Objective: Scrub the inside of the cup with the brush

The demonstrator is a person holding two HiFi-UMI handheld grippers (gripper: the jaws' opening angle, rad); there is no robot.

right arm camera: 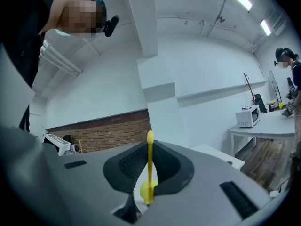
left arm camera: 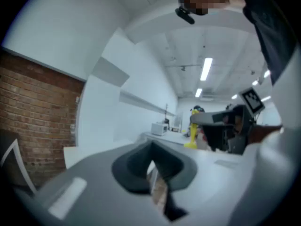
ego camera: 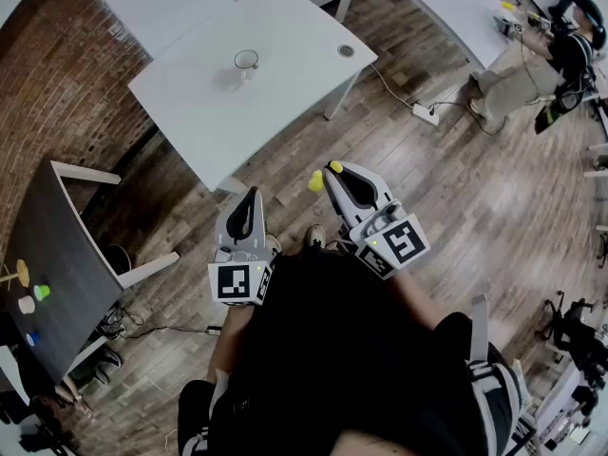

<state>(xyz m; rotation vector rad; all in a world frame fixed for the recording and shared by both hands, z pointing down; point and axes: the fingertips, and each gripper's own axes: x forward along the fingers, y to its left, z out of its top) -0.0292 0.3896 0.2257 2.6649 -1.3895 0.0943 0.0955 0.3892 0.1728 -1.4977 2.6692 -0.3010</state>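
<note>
A: Well, what's nearest?
B: Left gripper (ego camera: pixel 252 196), fingers pressed together, empty. Right gripper (ego camera: pixel 330 173), fingers pinching a thin yellow stick, probably the brush (right arm camera: pixel 149 164).
A: And the cup (ego camera: pixel 246 61)?
B: Farther off, on the white desk (ego camera: pixel 294 55), well apart from both.

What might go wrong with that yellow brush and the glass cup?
The yellow brush sits thinly pinched in the right gripper, so it may twist or slip during scrubbing. The cup stands free on the white table, and the left gripper is shut and empty; unsteadied, the cup might tip.
</note>
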